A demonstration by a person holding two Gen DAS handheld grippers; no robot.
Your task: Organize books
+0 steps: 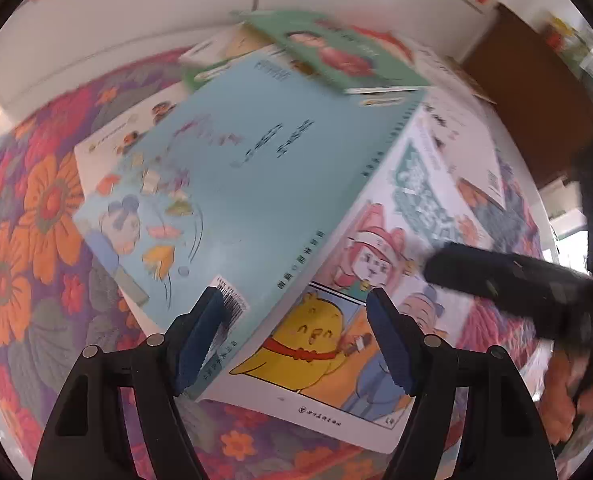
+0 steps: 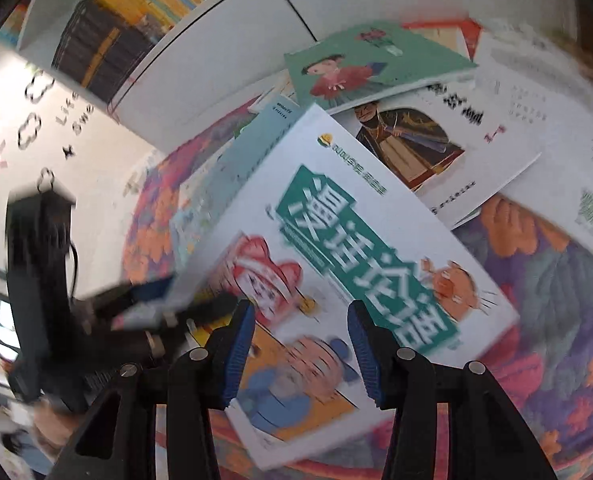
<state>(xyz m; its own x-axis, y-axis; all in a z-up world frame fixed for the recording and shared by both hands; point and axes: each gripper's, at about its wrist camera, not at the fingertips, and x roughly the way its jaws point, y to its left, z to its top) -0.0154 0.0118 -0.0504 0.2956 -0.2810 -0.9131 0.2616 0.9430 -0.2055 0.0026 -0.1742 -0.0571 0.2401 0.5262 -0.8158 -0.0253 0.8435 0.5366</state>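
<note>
Left wrist view: left gripper point(image 1: 294, 340) low over pale blue paperback book point(image 1: 256, 172), jaws apart, nothing clamped. Right gripper point(image 2: 300, 344), jaws apart, above white cartoon-cover book point(image 2: 336, 248) on floral-cloth tabletop point(image 2: 556, 320).

Both grippers, left gripper point(image 1: 294, 344) and right gripper point(image 2: 299, 356), have black arms, ribbed blue pads, silver screws
</note>
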